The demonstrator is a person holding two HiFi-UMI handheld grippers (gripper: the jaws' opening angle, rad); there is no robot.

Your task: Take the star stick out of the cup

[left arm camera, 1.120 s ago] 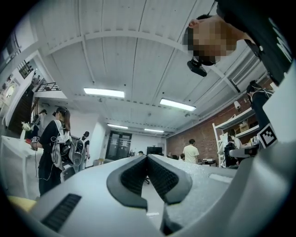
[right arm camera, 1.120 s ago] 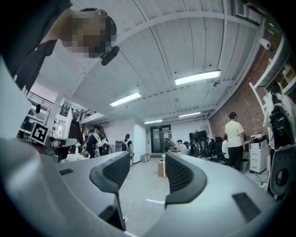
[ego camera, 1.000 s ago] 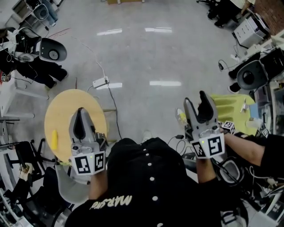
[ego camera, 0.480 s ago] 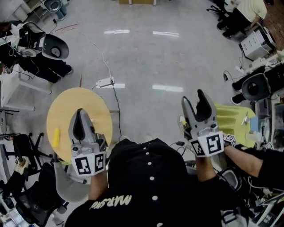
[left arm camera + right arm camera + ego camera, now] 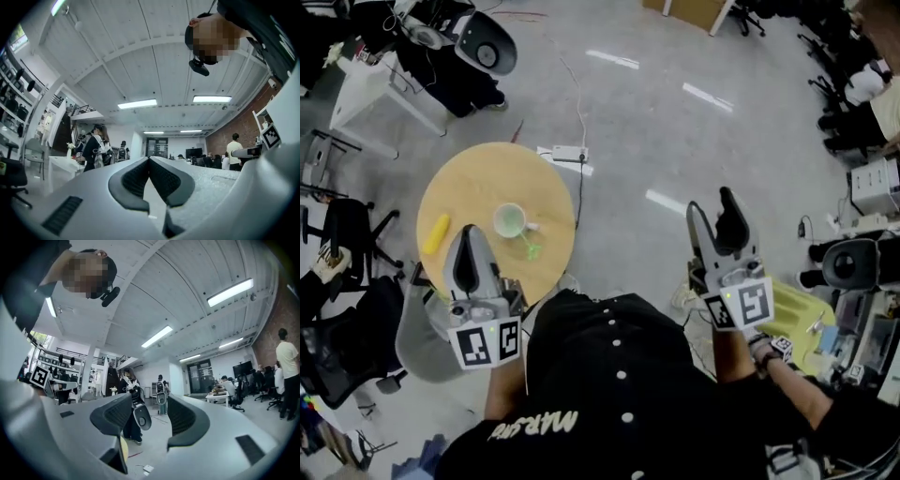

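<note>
In the head view the round table (image 5: 469, 183) carries a pale cup (image 5: 508, 221). The green star stick (image 5: 528, 247) slants from its rim toward the person, star end seemingly nearest them, though it is too small to be sure. A sideways tug across that slant could tip the cup. The left gripper view shows the left gripper (image 5: 150, 161) clenched on nothing, aimed at the ceiling. The right gripper view shows the right gripper (image 5: 151, 411) spread, empty, looking across the room.

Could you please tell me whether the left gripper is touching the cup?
Apart. The head view shows bare table between the left gripper and the cup; the left gripper view shows its jaws shut on nothing.
</note>
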